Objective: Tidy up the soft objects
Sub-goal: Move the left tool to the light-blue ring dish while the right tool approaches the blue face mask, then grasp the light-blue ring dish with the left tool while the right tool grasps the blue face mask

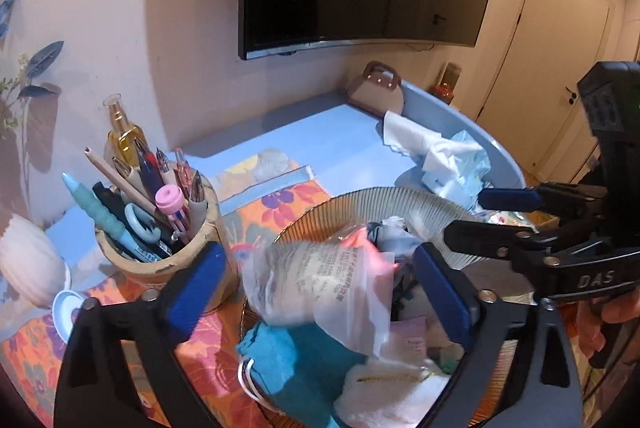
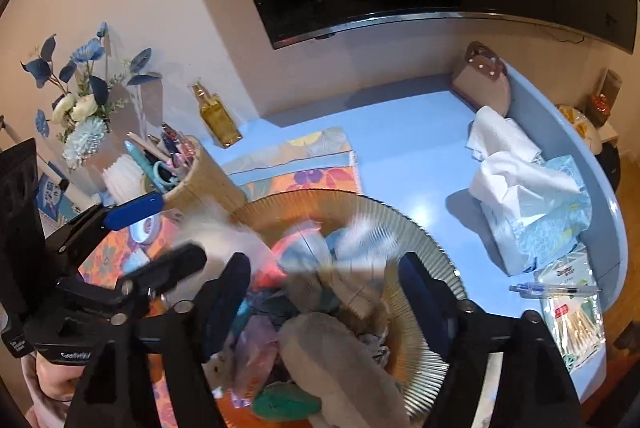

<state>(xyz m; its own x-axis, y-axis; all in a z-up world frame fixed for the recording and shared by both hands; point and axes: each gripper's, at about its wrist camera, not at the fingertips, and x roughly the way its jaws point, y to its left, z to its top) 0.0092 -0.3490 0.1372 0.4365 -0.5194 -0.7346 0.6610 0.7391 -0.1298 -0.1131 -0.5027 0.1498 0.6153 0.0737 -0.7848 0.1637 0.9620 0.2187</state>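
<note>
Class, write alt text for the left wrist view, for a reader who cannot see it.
The left tongs hang open over a ribbed basket of soft things, with a printed plastic pouch between their blue pads. The right tongs reach in, open, from the right. A pen cup stands left of the basket on a floral cloth.

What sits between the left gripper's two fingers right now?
In the left wrist view, a printed plastic bag lies between the open left gripper's fingers, on top of the soft things in the ribbed basket.
</note>
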